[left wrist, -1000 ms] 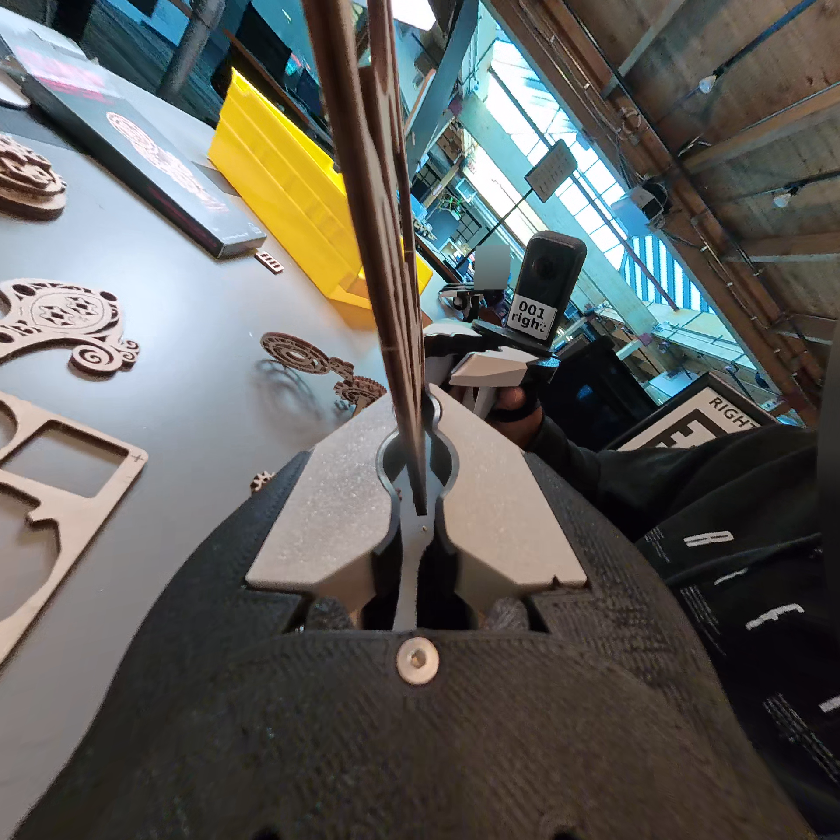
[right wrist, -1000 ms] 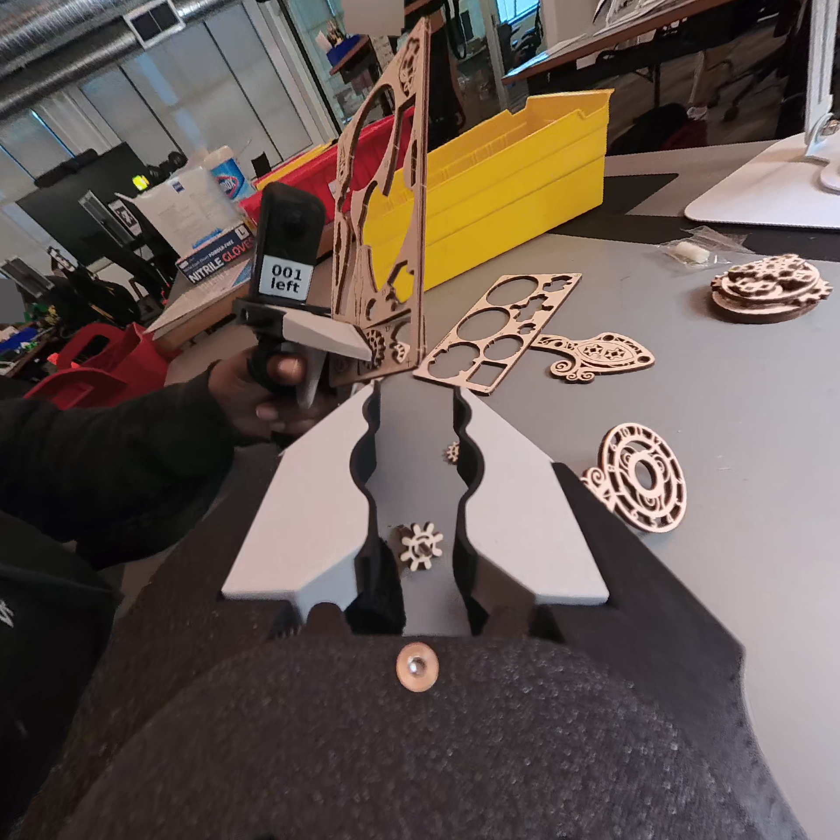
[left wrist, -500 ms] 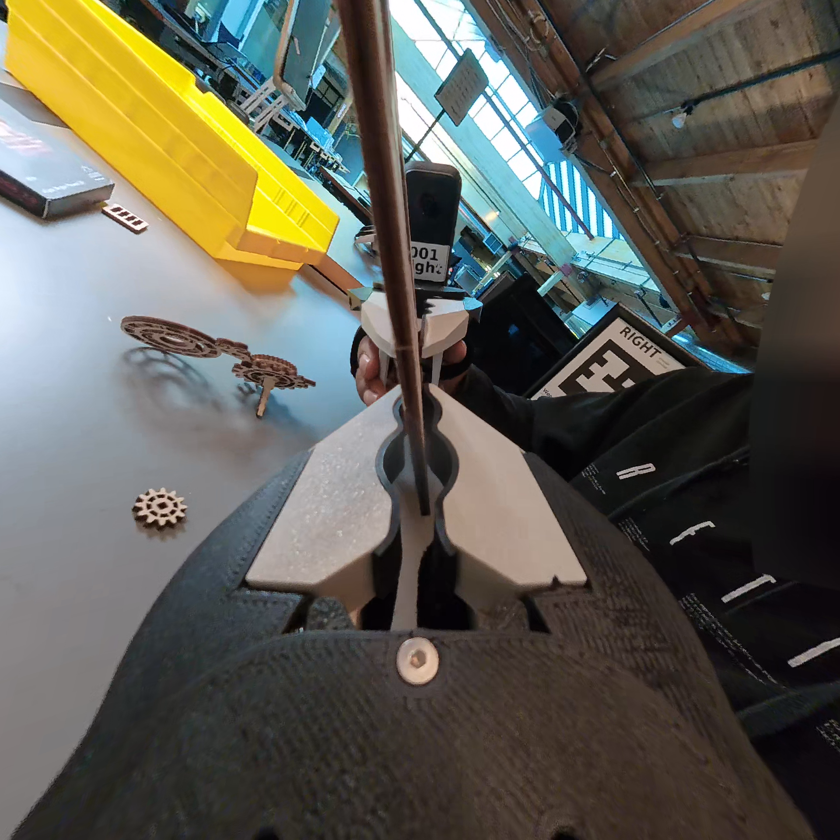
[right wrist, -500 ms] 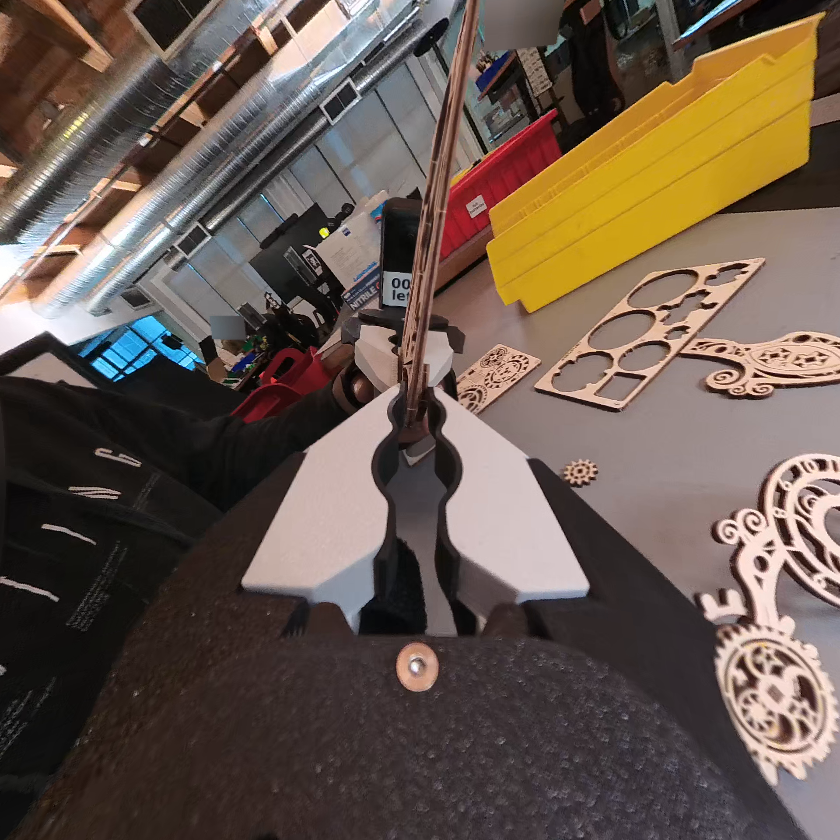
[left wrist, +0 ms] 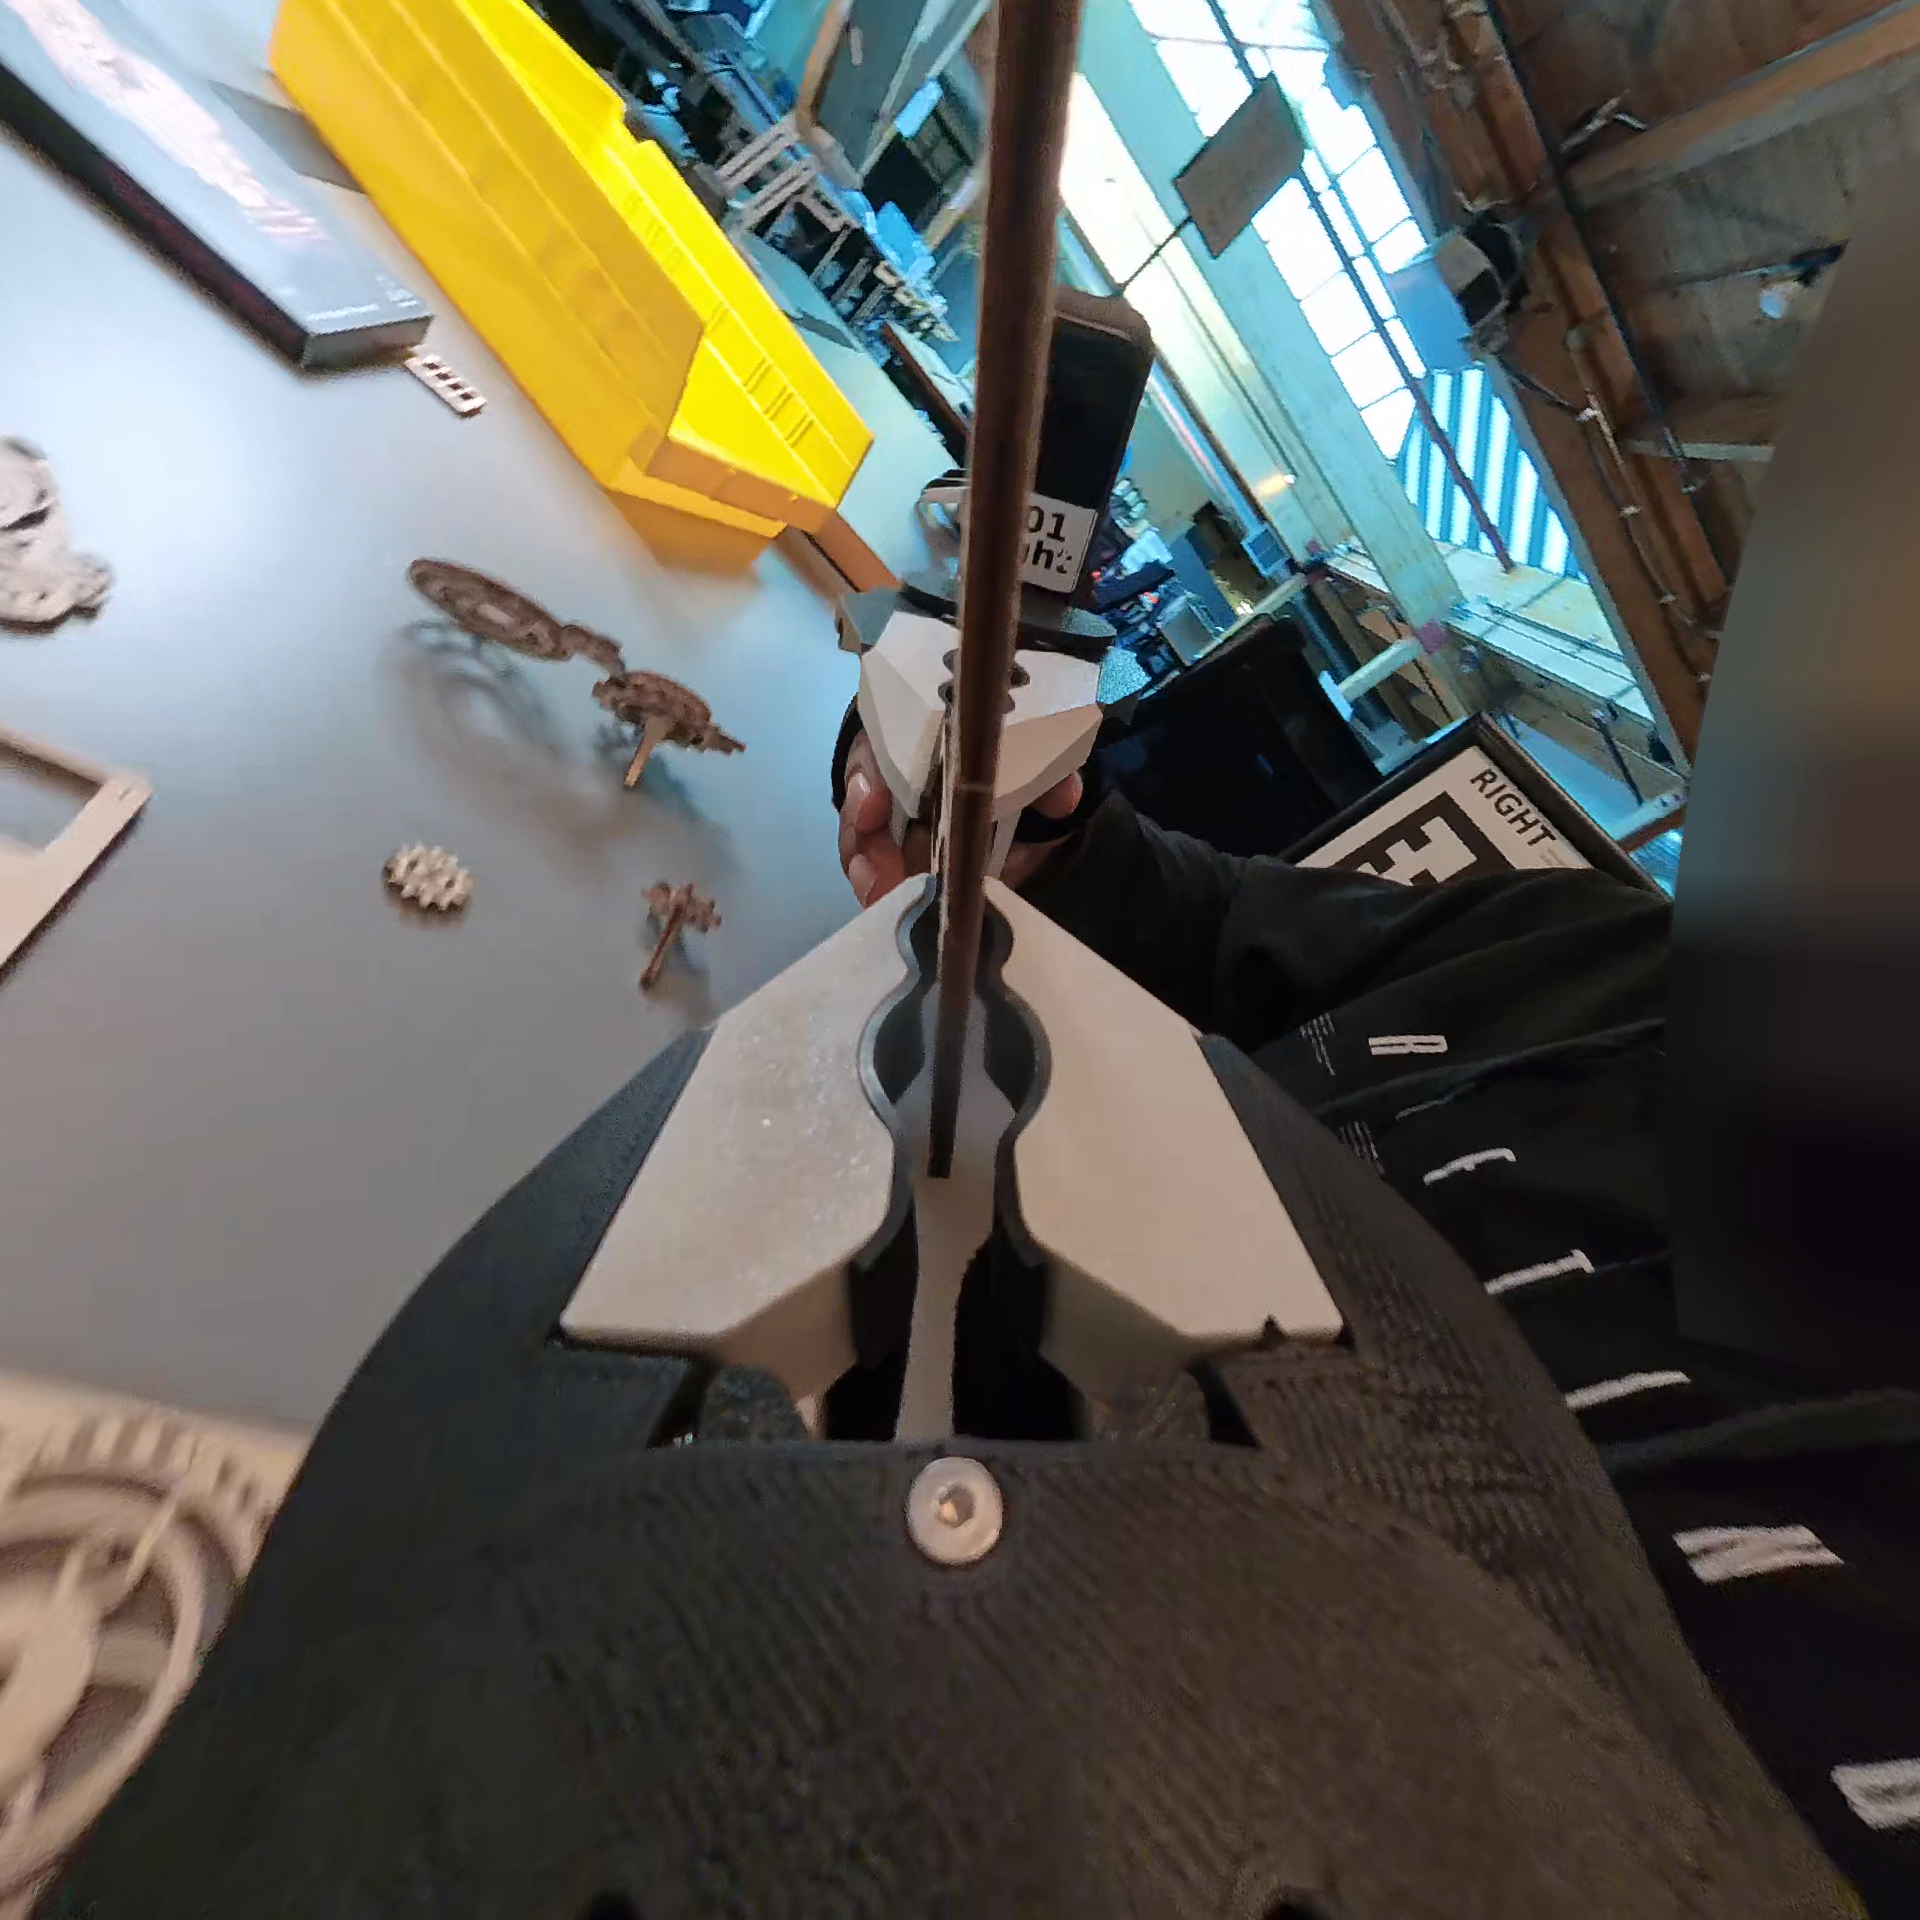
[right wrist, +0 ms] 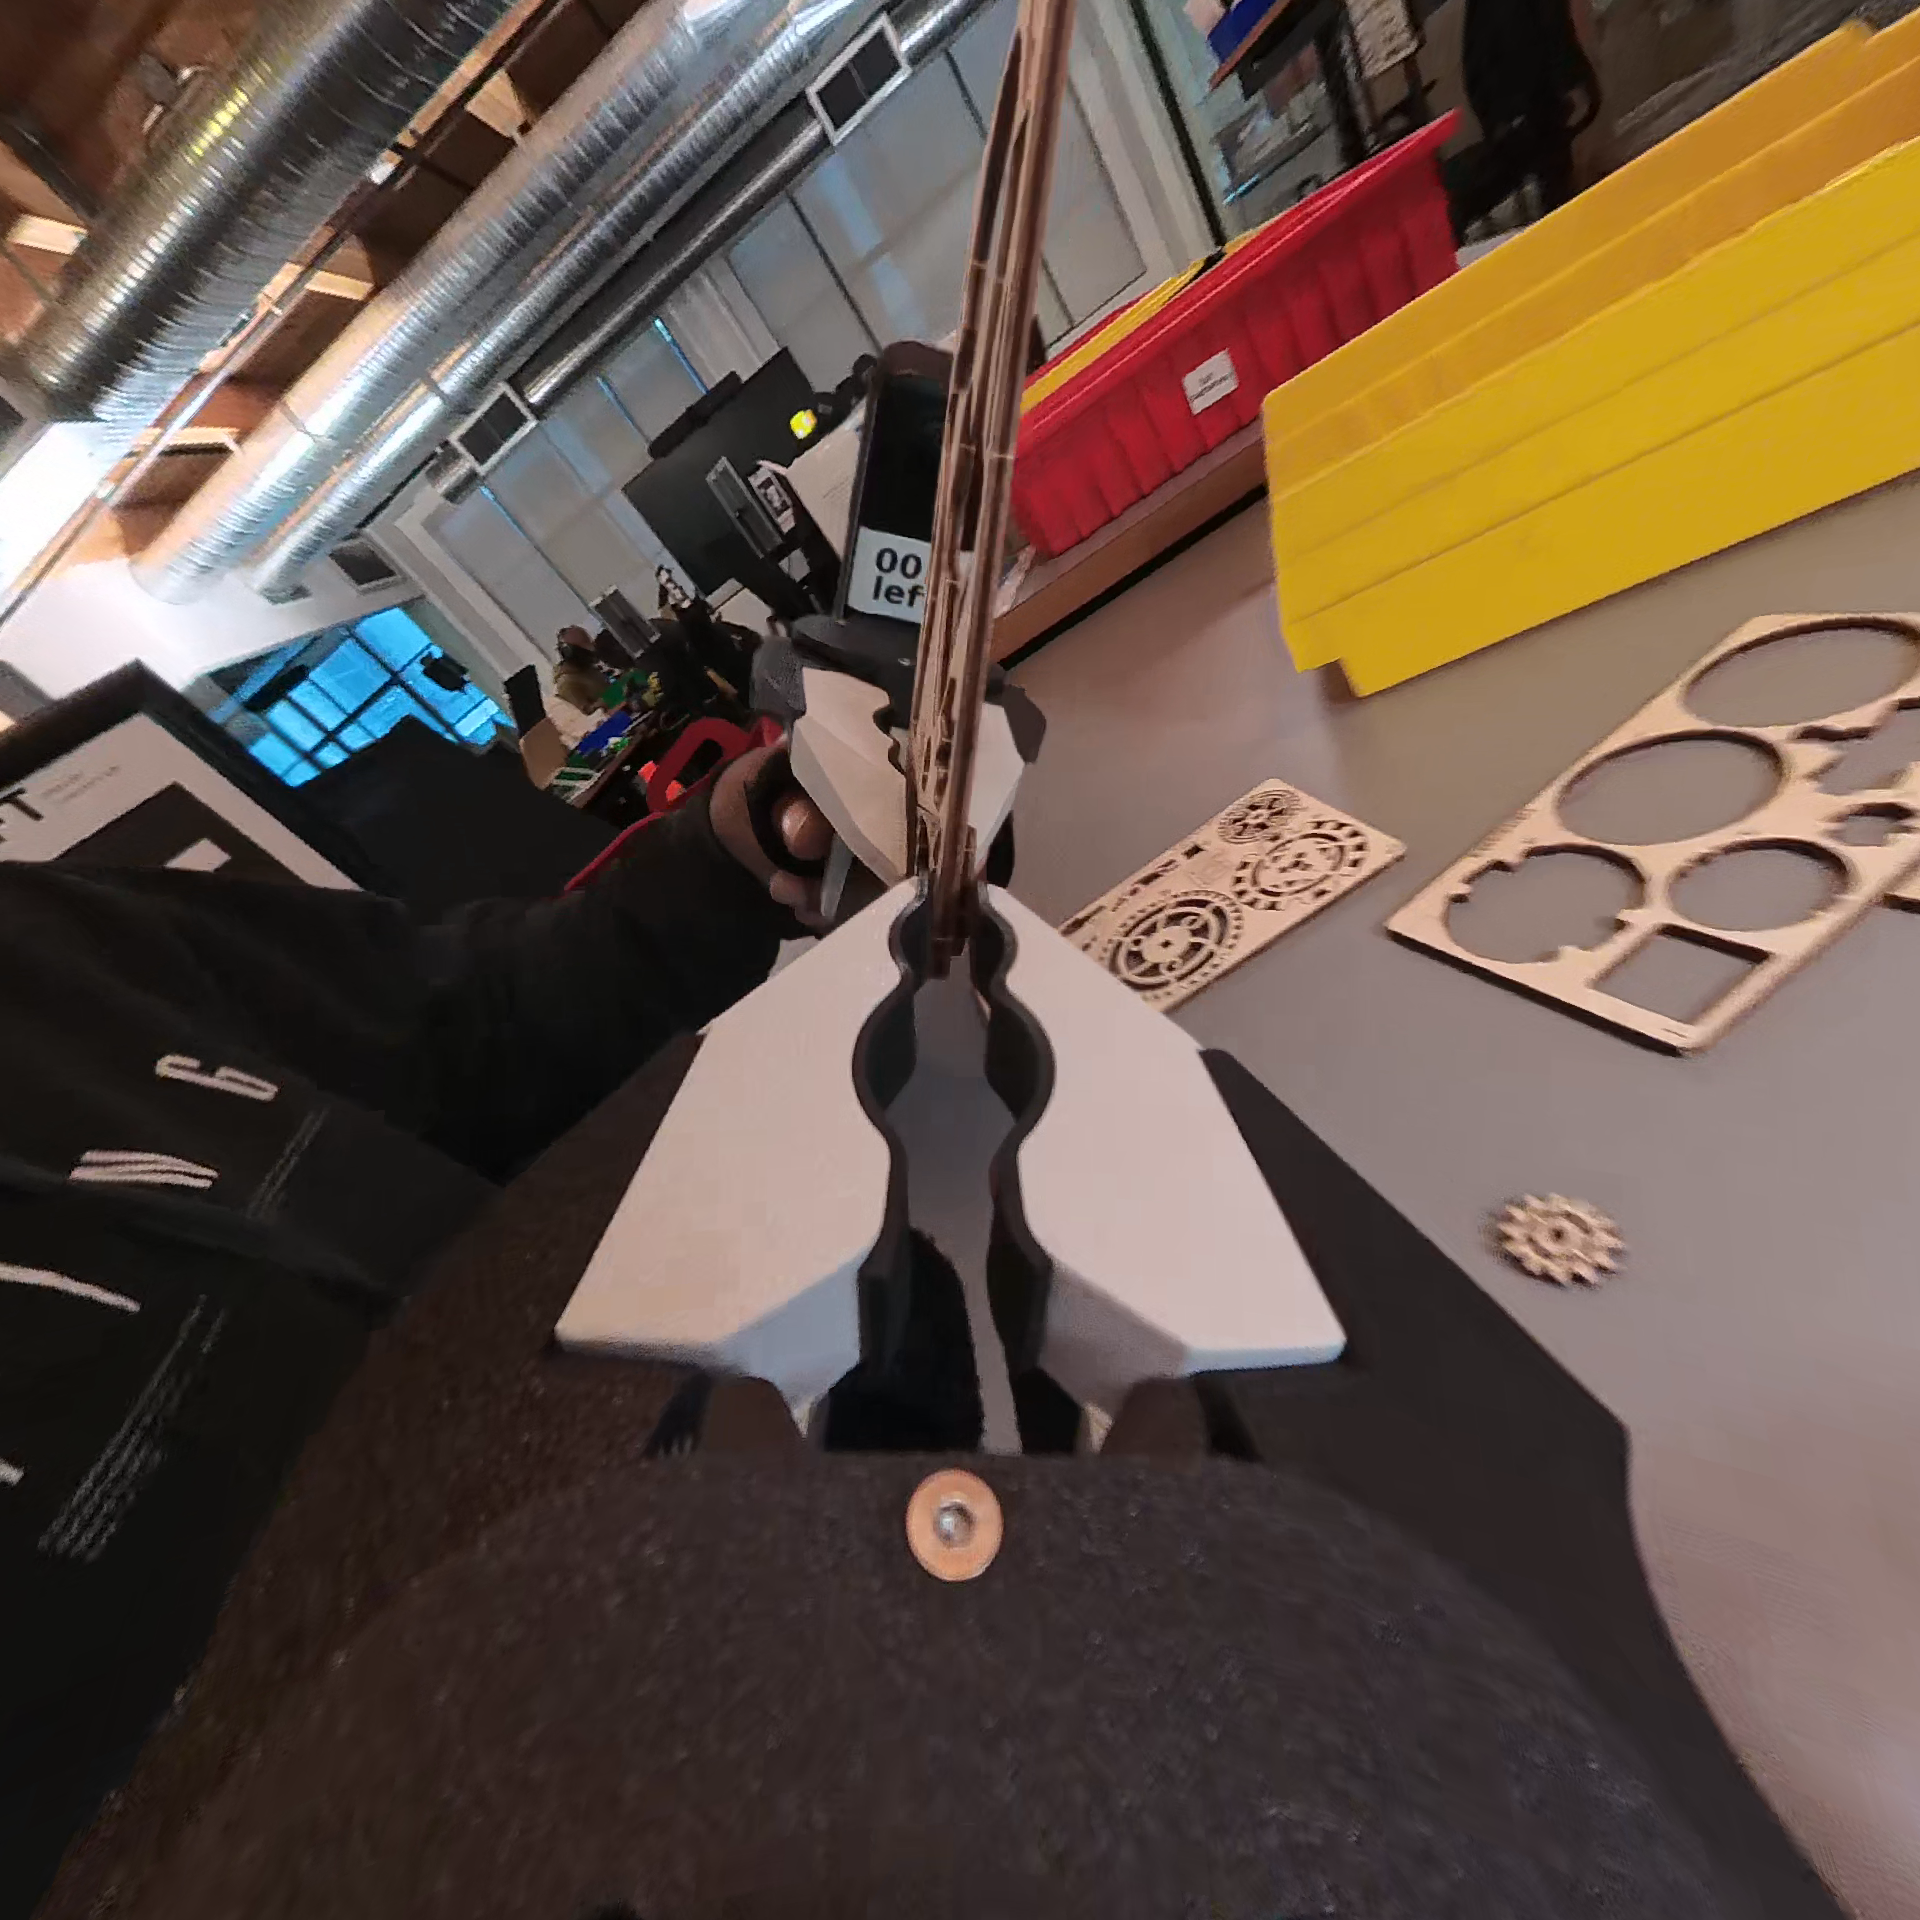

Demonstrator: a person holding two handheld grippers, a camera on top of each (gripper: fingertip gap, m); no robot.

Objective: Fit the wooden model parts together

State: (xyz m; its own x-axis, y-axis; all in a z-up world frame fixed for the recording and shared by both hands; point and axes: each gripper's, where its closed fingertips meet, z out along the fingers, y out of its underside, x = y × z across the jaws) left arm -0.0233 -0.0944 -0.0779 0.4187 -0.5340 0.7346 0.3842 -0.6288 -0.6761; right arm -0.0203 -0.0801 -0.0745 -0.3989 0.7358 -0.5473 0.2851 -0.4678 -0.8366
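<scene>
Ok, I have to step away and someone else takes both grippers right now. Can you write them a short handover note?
Left gripper: shut on the wooden sheet, held upright and edge-on above the table.
Right gripper: shut on the same sheet's lower edge, facing the left one.
On the table: a loose small gear, an emptied cut-out frame, an uncut parts sheet, ornate pieces, and the yellow bin behind.
Done: sheet gripped from both sides.
Left: no joined parts are visible; the fitting looks still to do.
</scene>
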